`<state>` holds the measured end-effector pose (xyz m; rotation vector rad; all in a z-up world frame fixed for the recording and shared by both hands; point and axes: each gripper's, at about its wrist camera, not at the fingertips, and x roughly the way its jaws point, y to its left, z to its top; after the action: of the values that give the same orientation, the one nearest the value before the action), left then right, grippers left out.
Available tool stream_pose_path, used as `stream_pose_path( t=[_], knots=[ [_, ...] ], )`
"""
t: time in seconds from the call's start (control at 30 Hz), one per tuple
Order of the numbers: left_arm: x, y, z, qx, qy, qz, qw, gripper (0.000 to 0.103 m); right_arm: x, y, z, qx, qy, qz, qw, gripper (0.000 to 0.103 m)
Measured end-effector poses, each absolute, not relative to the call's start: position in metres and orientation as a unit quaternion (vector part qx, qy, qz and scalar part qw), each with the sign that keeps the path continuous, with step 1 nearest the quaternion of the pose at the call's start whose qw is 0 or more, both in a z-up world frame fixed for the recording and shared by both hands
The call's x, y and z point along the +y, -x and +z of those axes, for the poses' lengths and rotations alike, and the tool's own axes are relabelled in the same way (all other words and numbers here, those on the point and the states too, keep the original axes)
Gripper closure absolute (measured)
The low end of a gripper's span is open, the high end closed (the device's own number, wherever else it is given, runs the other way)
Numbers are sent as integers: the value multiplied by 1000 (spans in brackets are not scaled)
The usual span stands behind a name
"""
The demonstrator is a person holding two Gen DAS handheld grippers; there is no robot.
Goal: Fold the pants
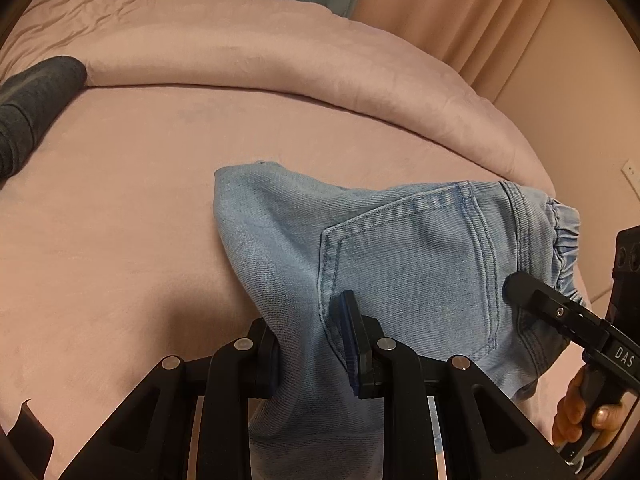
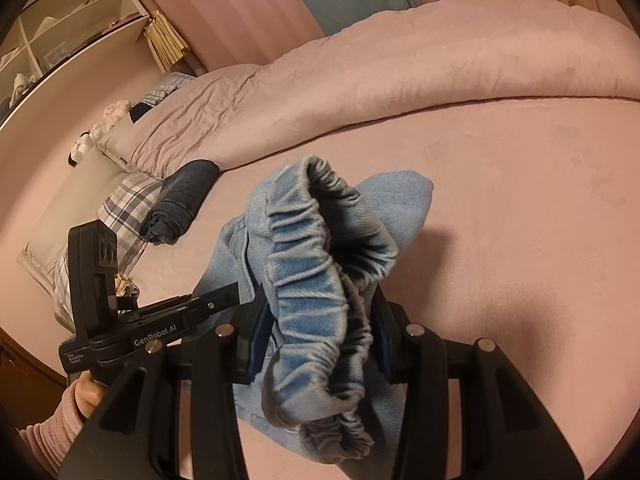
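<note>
Light blue denim pants (image 1: 400,256) hang bunched over the pink bed sheet (image 1: 120,220), back pocket facing the left wrist view. My left gripper (image 1: 310,332) is shut on a fold of the denim below the pocket. In the same view, one of the right gripper's fingers (image 1: 536,300) reaches the gathered waistband (image 1: 564,232) from the right. In the right wrist view my right gripper (image 2: 320,320) is shut on the elastic waistband (image 2: 316,280), which loops up between the blue pads. The left gripper's body (image 2: 168,312) shows beside it, held by a hand in a pink sleeve (image 2: 60,412).
A rolled pink duvet (image 1: 260,52) lies across the far side of the bed. A folded dark garment (image 2: 180,200) rests by a plaid pillow (image 2: 128,208). Shelves (image 2: 60,32) and curtains (image 1: 460,8) stand beyond the bed.
</note>
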<state>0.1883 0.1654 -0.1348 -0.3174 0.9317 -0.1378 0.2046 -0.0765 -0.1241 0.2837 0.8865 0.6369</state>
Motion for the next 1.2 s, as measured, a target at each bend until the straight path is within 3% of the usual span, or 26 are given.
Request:
stream_pose_path(
  t=[0.7, 0.87, 1.03, 1.2],
  knots=[
    [166, -196, -146, 459, 128, -54, 877, 79, -73, -226, -154, 474, -138, 258, 831, 55],
    [164, -197, -146, 457, 120, -49, 880, 77, -74, -231, -163, 493, -137, 243, 824, 40],
    [162, -191, -140, 456, 97, -35, 884, 66, -79, -228, -155, 500, -128, 235, 823, 36],
    [162, -182, -127, 437, 97, -23, 894, 44, -82, -222, -134, 475, -97, 214, 848, 34]
  ],
)
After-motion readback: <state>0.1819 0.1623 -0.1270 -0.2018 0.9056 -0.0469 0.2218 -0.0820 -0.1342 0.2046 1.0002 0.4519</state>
